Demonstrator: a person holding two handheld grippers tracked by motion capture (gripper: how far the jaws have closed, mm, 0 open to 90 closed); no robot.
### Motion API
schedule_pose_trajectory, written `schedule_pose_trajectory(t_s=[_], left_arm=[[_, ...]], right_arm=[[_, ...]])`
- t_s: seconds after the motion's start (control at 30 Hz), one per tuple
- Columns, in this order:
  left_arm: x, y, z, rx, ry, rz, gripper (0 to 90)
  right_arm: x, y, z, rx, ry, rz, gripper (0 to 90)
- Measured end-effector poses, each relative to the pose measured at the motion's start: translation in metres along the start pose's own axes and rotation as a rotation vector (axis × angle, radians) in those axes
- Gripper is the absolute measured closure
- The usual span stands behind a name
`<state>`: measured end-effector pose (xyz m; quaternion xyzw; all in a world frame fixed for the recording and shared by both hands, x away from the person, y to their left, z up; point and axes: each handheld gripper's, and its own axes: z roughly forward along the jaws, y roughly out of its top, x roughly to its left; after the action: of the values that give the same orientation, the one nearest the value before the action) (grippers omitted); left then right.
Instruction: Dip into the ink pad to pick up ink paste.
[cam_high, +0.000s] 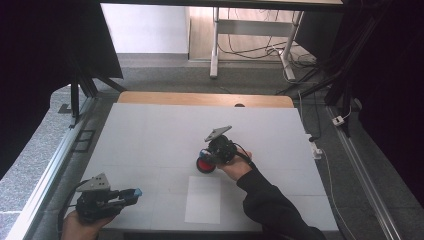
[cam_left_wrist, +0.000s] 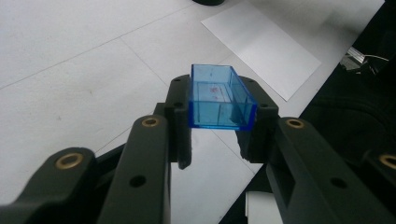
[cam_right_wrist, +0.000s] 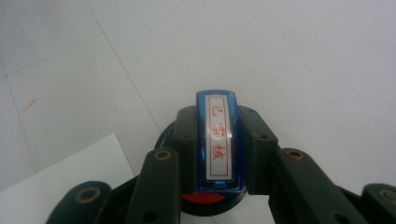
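I have one blue stamp (cam_right_wrist: 218, 142) clamped in my right gripper (cam_high: 214, 154), standing over one red ink pad (cam_high: 204, 165) at mid-desk. One clear blue cap (cam_left_wrist: 219, 98) sits pinched in my left gripper (cam_high: 127, 195), held off the near left corner of the desk (cam_high: 150, 130). One white paper sheet (cam_high: 203, 199) lies between them, near the front edge, with nothing on it.

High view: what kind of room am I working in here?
Probably a lab or office recording bay rather than a home. The white work table is flanked by dark curtains and metal frame rails, and beyond it stand desk legs over loose cables on grey carpet.
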<state>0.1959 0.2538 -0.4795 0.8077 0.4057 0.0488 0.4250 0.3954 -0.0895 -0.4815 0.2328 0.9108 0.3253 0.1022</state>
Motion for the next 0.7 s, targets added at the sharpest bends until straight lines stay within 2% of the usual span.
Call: schedule_pose_trajectory(t_s=[0.3,0.7], left_arm=[[0.0,0.0,-0.001,-0.003,-0.002,-0.003,68.5],[0.0,0.0,-0.001,-0.004,-0.004,-0.003,68.5]], right_arm=[[0.004,0.005,-0.01,-0.042,0.022,-0.004,70.7],[0.008,0.002,-0.003,0.002,0.047,-0.004,70.7]])
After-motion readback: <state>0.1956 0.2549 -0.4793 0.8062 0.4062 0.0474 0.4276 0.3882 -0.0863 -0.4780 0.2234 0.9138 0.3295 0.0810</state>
